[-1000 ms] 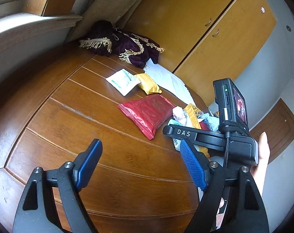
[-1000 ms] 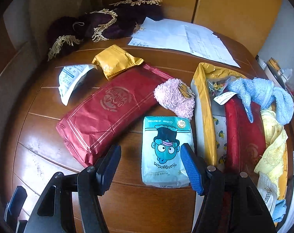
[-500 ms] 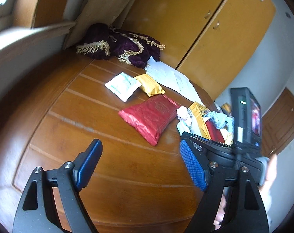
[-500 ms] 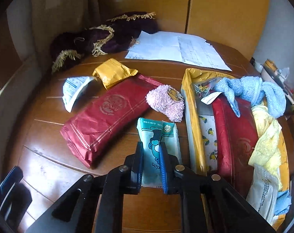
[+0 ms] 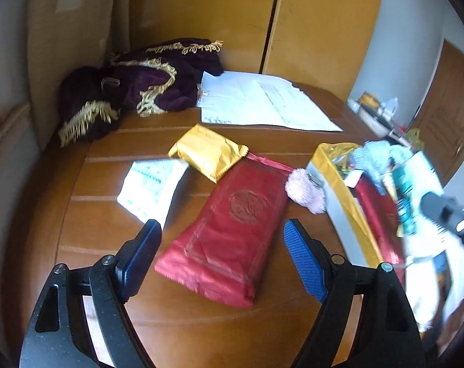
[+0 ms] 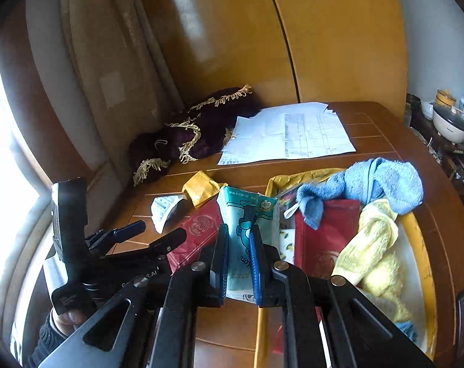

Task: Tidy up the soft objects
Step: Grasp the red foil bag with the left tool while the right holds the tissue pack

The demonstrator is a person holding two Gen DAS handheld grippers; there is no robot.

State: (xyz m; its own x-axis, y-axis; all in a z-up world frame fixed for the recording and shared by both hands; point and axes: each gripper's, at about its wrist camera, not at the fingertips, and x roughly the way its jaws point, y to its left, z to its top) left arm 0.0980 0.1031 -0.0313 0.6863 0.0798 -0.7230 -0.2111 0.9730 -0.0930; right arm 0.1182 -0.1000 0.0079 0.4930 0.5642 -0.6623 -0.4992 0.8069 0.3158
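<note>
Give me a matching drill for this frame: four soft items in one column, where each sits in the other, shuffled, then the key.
Items:
1. teal tissue pack
2. blue towel
3. long red packet
4. pink fuzzy pouch

Places:
A. flat on the table, ahead of the open left gripper
B. draped over the yellow bin's contents
C. clamped in the right gripper
D. on the table, against the bin's outer wall

Pairs: 1-C, 2-B, 3-A, 4-D

Bare table (image 5: 87,239) left of red pouch (image 5: 228,233) (room w/ no clutter). Yellow tray (image 6: 422,245) piled w/ towels (image 6: 376,181). Papers (image 5: 262,101) block far side.
</note>
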